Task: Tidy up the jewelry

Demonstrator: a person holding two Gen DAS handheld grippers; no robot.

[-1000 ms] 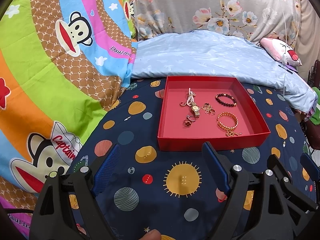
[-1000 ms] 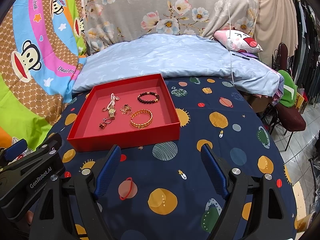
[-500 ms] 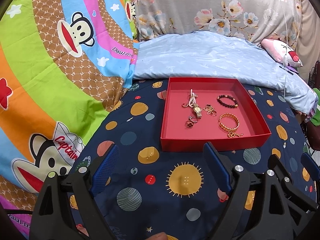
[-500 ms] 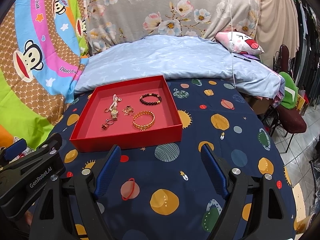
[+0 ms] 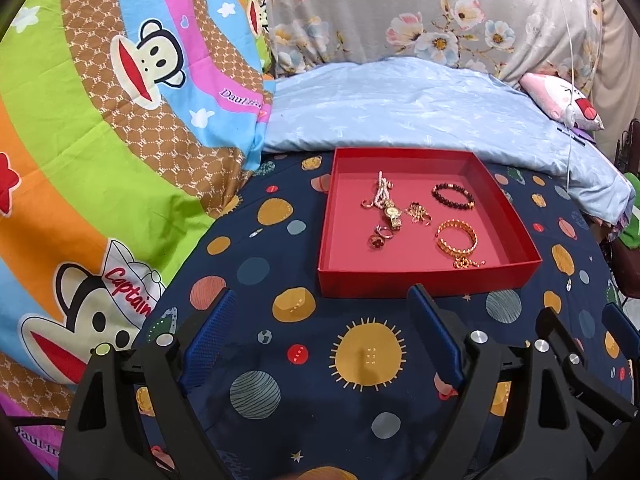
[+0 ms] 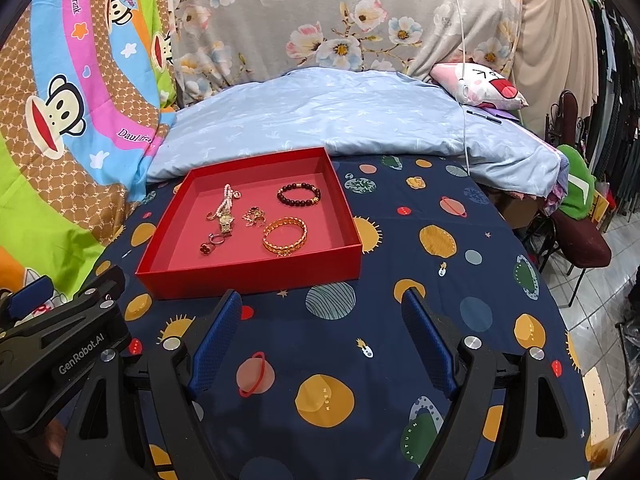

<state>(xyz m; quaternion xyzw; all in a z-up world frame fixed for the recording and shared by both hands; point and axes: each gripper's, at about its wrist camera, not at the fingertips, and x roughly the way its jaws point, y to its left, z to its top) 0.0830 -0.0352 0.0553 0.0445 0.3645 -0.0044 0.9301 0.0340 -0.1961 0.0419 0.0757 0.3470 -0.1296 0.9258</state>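
Observation:
A shallow red tray [image 5: 424,280] [image 6: 248,276] lies on a dark blue planet-print cloth [image 5: 304,344]. Inside it are a gold bangle [image 5: 456,236] [image 6: 285,236], a dark beaded bracelet [image 5: 453,196] [image 6: 299,195], a gold watch with a pearl strand [image 5: 387,205] [image 6: 225,212], a small gold charm [image 5: 418,213] [image 6: 253,216] and two rings [image 5: 380,236] [image 6: 212,243]. My left gripper [image 5: 322,302] hovers open in front of the tray's near wall, nothing between its blue pads. My right gripper [image 6: 322,304] stands open to the tray's right front, also empty. Each gripper shows at the edge of the other's view.
A pale blue duvet [image 6: 340,116] is bunched behind the tray. A bright cartoon-monkey blanket [image 5: 100,160] rises on the left, a floral sheet [image 6: 340,12] at the back. A pink cushion [image 6: 480,84] lies far right. A chair [image 6: 576,248] and tiled floor lie beyond the cloth's right edge.
The scene has slid slightly in both views; the tray sits a little to the right and lower. Both grippers stay open and empty, and the jewelry has not moved.

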